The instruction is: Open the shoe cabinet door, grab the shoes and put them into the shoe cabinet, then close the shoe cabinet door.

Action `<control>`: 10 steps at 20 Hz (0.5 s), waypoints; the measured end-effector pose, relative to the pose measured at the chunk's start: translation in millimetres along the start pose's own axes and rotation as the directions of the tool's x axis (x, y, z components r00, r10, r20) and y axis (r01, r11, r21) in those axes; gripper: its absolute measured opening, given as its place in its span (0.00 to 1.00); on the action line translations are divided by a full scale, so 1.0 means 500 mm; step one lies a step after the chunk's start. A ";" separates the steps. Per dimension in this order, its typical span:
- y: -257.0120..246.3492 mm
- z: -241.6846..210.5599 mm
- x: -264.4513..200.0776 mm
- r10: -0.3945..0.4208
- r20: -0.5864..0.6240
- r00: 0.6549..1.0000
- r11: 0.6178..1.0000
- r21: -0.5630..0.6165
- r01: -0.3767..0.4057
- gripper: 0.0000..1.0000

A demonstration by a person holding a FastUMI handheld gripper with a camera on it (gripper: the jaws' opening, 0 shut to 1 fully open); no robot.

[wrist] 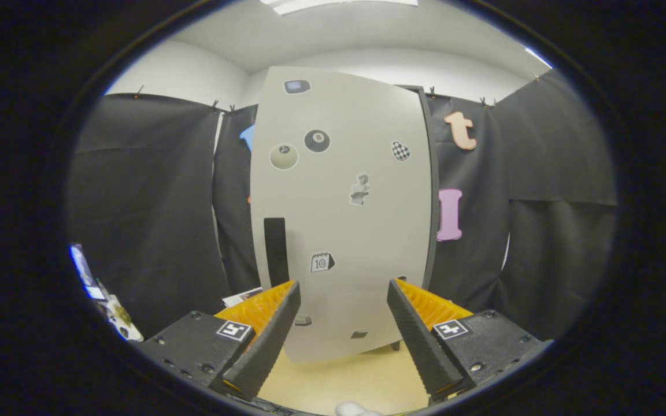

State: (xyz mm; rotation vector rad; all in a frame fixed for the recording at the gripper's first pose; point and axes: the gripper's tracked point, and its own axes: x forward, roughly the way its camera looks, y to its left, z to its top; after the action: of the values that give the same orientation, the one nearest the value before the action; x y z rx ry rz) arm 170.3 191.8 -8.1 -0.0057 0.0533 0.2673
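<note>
Now facing shut shoe cabinet door (pixel 341 219), dark handle (pixel 276 251) just beyond gripper (pixel 343 294) fingers, spread wide, holding nothing.

**Closed cabinet door blocks the way ahead**

The tall pale-grey sticker-dotted shoe cabinet door (pixel 341 214) stands shut straight ahead of the fingers (pixel 272 329), a flat barrier across the middle. Its narrow black vertical handle (pixel 276 251) lies just beyond the left finger, unobstructed. The gripper (pixel 344 289) is spread wide with nothing in the gap, and bare yellowish floor (pixel 339 378) lies clear below up to the door's foot. Black cloth booth wall (pixel 154 219) closes in on both sides. Small clutter (pixel 116 315) sits low at the far left.
</note>
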 end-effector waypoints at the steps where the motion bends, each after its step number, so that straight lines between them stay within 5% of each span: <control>1: 0.002 -0.002 -0.007 -0.005 -0.005 1.000 1.000 0.002 0.005 0.99; 10: -0.023 0.030 -0.140 -0.121 0.034 0.992 0.993 0.011 0.121 0.99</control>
State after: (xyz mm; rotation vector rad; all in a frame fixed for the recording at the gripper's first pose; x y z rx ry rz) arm 106.9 162.3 10.5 0.0047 0.0199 0.1462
